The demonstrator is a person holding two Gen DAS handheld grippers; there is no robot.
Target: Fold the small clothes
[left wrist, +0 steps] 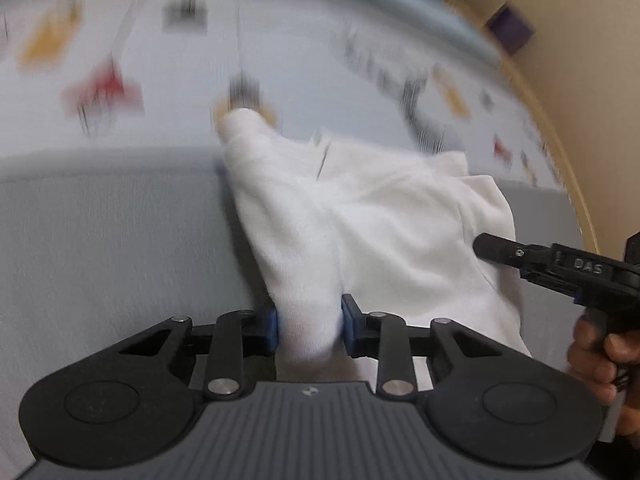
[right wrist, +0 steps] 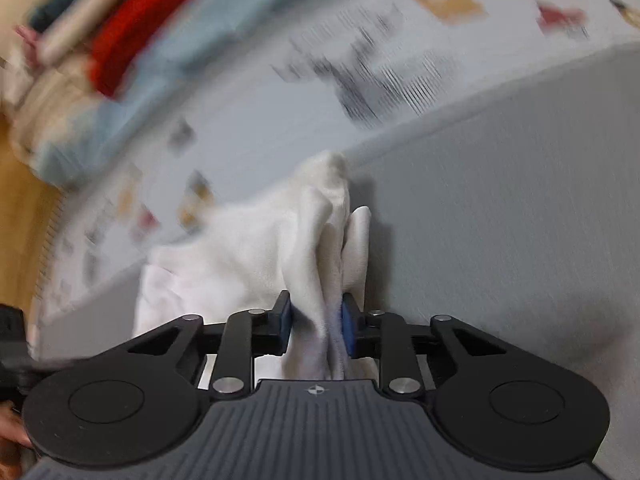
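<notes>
A small white garment (left wrist: pixel 384 216) lies bunched on a grey surface (left wrist: pixel 112 240). My left gripper (left wrist: pixel 309 326) is shut on a thick fold of it; the blue pads (left wrist: pixel 272 322) press the cloth from both sides. In the left wrist view the right gripper's black fingers (left wrist: pixel 496 249) reach in from the right onto the garment's far edge, with a hand (left wrist: pixel 596 356) holding its handle. In the right wrist view my right gripper (right wrist: pixel 317 322) is shut on a gathered bunch of the white garment (right wrist: pixel 248 248), which stretches away to the left.
Beyond the grey surface (right wrist: pixel 500 220) lies a pale sheet printed with small coloured pictures (left wrist: pixel 100 88). A red item (right wrist: pixel 132 40) and other fabrics are piled at the far left in the right wrist view. A wooden edge (left wrist: pixel 560 152) runs along the right. Both views are motion-blurred.
</notes>
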